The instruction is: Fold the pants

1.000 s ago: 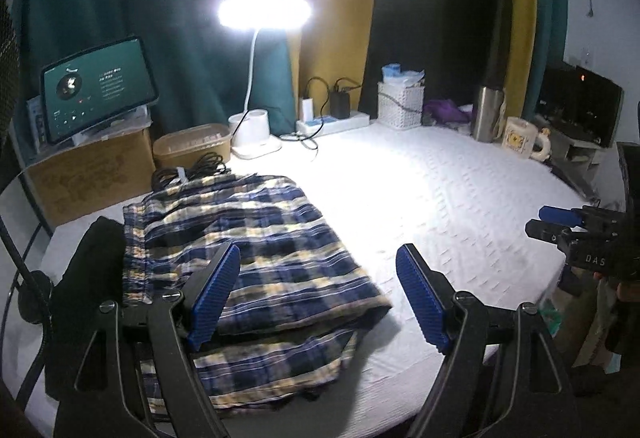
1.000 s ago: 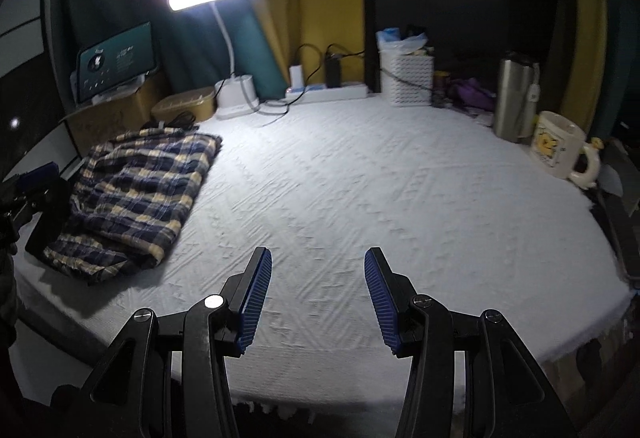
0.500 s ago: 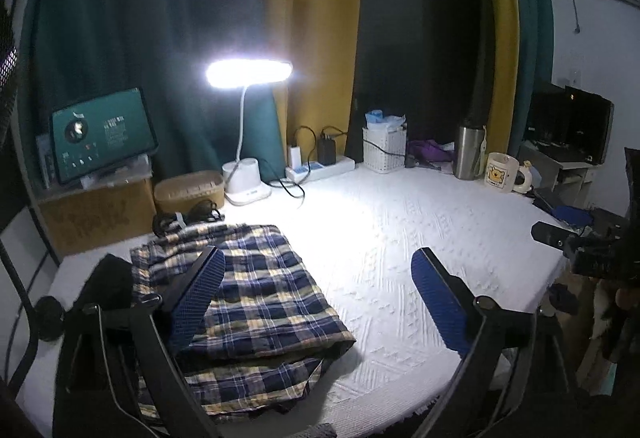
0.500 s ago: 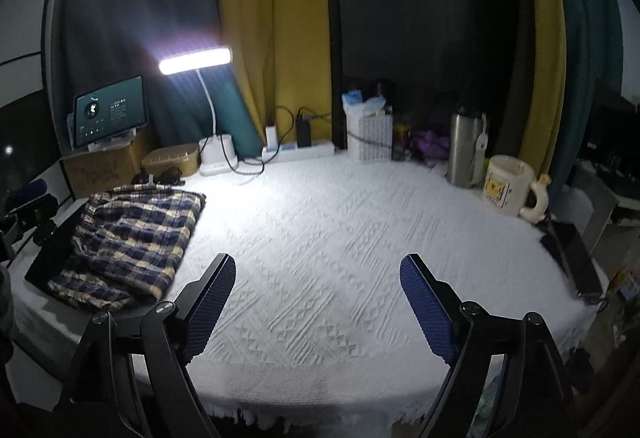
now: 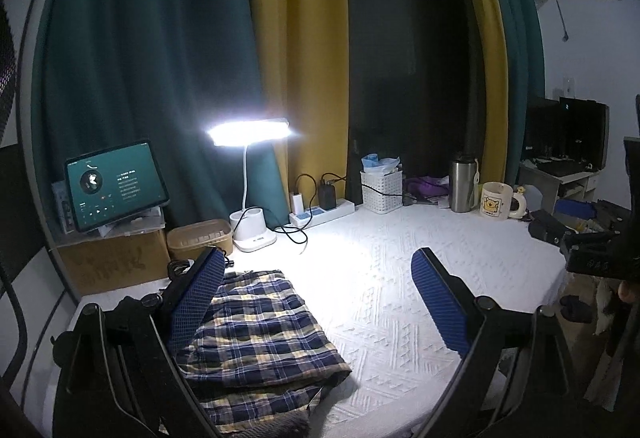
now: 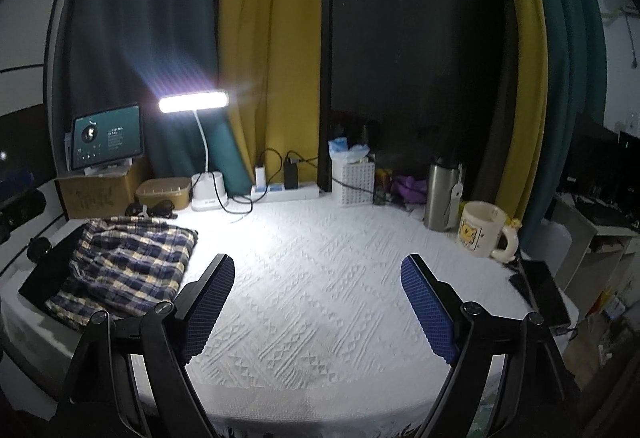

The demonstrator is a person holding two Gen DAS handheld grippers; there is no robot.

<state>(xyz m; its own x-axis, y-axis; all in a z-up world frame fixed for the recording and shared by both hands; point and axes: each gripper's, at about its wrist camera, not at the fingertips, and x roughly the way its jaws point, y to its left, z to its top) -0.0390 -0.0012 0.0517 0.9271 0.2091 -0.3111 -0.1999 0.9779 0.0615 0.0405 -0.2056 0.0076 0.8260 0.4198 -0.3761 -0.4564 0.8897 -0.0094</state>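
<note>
Plaid pants (image 5: 256, 334) lay folded at the bench's left; both tongs, left (image 5: 316, 302) and right (image 6: 318, 306), gaped wide and empty, best withdrawn without snagging.

Dim room, glaring desk lamp (image 5: 251, 129), fisheye-bent dark edges.

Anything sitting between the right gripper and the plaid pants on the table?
Nothing visible. Only bare white tablecloth lies between the open right gripper and the folded plaid pants at the table's left end.

A lit desk lamp (image 5: 250, 132) (beside a tablet (image 5: 116, 184)) shines on the white tablecloth (image 6: 340, 278); mug (image 6: 482, 234) far right.
</note>
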